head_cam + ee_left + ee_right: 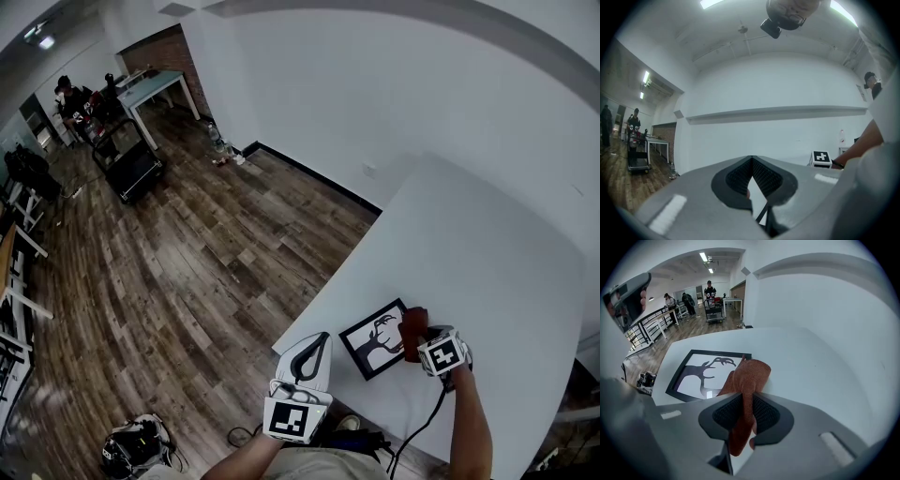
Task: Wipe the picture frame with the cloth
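While the left tongs [317, 342] are hovering clenched on nothing by the bench [487, 253] corner, the picture frame [373, 339] is lying flat just beside them. It's probably light and slidey, so pinning a border seems smart. The floppy cloth [412, 330] is draping onto its right side, with the right tongs [424, 349] pinching it mid-fold.

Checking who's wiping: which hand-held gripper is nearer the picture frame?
Right. The right hand-held gripper holds the cloth over the picture frame; the left hand-held gripper hangs left of it.
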Demonstrator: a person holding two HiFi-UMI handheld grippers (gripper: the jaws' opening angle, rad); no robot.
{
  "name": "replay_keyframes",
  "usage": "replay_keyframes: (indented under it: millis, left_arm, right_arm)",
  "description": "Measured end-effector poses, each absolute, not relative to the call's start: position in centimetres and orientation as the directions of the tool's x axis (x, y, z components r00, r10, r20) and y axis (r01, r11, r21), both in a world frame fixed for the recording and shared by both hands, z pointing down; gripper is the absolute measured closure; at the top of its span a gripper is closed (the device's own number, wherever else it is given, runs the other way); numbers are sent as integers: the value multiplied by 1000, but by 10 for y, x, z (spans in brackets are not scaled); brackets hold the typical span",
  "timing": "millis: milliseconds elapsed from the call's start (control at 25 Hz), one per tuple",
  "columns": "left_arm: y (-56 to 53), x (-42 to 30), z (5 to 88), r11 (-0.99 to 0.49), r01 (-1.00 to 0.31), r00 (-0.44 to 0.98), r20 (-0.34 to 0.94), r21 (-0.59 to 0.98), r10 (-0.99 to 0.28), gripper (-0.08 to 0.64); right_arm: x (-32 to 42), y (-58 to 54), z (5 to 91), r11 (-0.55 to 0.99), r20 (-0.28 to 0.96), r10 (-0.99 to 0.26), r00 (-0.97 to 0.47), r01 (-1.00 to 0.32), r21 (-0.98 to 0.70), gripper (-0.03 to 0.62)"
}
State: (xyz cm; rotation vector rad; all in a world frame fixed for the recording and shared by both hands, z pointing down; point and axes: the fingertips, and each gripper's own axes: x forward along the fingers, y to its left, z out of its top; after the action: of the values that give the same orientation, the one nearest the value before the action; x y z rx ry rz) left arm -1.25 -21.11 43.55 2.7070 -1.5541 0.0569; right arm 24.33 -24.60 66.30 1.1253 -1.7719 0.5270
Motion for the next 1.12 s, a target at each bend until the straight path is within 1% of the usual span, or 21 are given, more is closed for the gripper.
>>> replay_keyframes:
  millis: [160, 480, 640, 840, 1120]
  left_arm:
    - [-214, -11, 433, -506, -862, 505, 37, -7, -862, 559]
    - [-214, -10, 428, -516, -857, 516, 29, -10, -856, 559]
    - [-216, -8, 427, -516, -857, 515, 25, -10, -857, 559]
    - [-221, -8, 428, -518, -855, 518, 26, -2, -855, 559]
    - [-229, -3, 424, -529, -849, 529, 20, 4, -848, 559]
  right_arm:
    - [255, -253, 660, 448, 867, -488, -97, -880, 154, 495]
    - [258, -254, 656, 423, 860, -503, -86, -892, 158, 495]
    - [261, -255, 643, 392, 829, -554, -81, -903, 174, 495]
    - [259, -257, 602, 303, 716, -694, -79, -934, 190, 495]
    - [260, -250, 532, 121, 473, -881, -18, -974, 190, 495]
